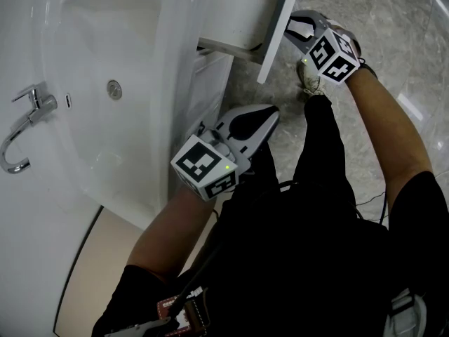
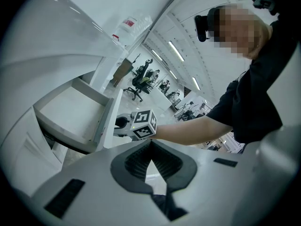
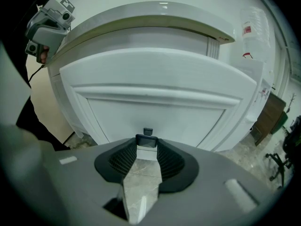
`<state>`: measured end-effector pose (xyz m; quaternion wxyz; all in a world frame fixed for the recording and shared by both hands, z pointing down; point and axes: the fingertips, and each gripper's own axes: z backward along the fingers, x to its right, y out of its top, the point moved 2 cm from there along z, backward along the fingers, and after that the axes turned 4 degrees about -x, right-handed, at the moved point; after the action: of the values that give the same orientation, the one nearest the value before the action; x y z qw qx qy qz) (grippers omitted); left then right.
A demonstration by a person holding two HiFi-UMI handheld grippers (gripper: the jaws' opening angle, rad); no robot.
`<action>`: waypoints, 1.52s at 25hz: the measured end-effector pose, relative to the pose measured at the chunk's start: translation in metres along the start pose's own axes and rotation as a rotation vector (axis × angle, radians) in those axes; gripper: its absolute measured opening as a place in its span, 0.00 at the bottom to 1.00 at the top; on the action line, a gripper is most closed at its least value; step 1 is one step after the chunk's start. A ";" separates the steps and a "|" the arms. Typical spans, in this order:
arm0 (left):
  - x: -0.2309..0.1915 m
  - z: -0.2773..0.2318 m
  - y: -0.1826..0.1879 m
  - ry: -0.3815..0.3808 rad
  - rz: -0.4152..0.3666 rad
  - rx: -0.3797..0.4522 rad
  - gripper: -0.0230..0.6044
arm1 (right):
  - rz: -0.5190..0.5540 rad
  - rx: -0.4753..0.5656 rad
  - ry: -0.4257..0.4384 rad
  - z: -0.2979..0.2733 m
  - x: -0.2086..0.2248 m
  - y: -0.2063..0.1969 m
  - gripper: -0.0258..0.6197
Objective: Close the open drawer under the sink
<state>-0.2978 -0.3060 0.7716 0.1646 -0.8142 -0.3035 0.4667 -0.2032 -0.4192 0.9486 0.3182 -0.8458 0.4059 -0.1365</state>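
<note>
- White open drawer (image 1: 280, 30) under the sink is seen at top centre of the head view, pulled out from the white vanity cabinet (image 1: 210, 83). Its front panel is seen edge-on.
- In the left gripper view the drawer (image 2: 70, 112) is shown mid-left as an empty open box.
- In the right gripper view the drawer front (image 3: 155, 107) fills the middle, with a small dark rectangular handle (image 3: 146, 140) low on it.
- Right gripper (image 1: 289, 25) is placed against the panel's outer face, top right; its jaws (image 3: 146, 146) are pinched on the handle.
- Left gripper (image 1: 269, 114) is held mid-frame beside the cabinet, apart from the drawer. Its jaws (image 2: 150, 145) are pressed together at the tips, with nothing between them.
- White ceramic sink basin (image 1: 105, 48) and chrome faucet (image 1: 24, 125) are seen at left.
- Grey marble-look floor (image 1: 393, 34) is seen at upper right.
</note>
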 end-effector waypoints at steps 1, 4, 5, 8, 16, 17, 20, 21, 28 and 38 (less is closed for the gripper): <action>-0.001 0.001 -0.001 0.001 -0.001 0.003 0.04 | -0.002 0.000 -0.001 -0.001 0.000 0.001 0.24; -0.002 0.001 -0.003 0.005 0.003 0.002 0.04 | -0.002 0.005 -0.003 -0.004 0.001 0.003 0.24; -0.003 0.001 -0.004 0.008 0.008 0.002 0.04 | -0.002 0.007 -0.002 -0.005 0.001 0.004 0.24; -0.004 0.003 -0.008 0.010 0.014 0.005 0.04 | 0.004 0.016 -0.002 -0.008 0.001 0.008 0.24; -0.010 0.010 -0.007 0.013 0.023 0.013 0.04 | 0.008 0.019 0.001 -0.017 0.002 0.020 0.24; -0.011 0.010 -0.007 0.012 0.022 0.015 0.04 | 0.009 0.020 0.002 -0.018 0.002 0.021 0.24; -0.012 0.011 -0.008 0.012 0.026 0.017 0.04 | 0.012 0.022 0.004 -0.021 0.003 0.024 0.24; -0.013 0.012 -0.008 0.013 0.029 0.015 0.04 | 0.012 0.023 0.004 -0.022 0.003 0.026 0.24; -0.020 0.017 -0.012 0.017 0.036 0.016 0.04 | 0.014 0.031 0.007 -0.032 0.005 0.038 0.24; -0.018 0.017 -0.018 0.015 0.030 0.014 0.04 | 0.017 0.040 0.005 -0.038 0.006 0.044 0.24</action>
<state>-0.3254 -0.3039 0.7849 0.1655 -0.8211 -0.2866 0.4650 -0.2444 -0.4603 0.9486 0.3353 -0.8355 0.4109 -0.1439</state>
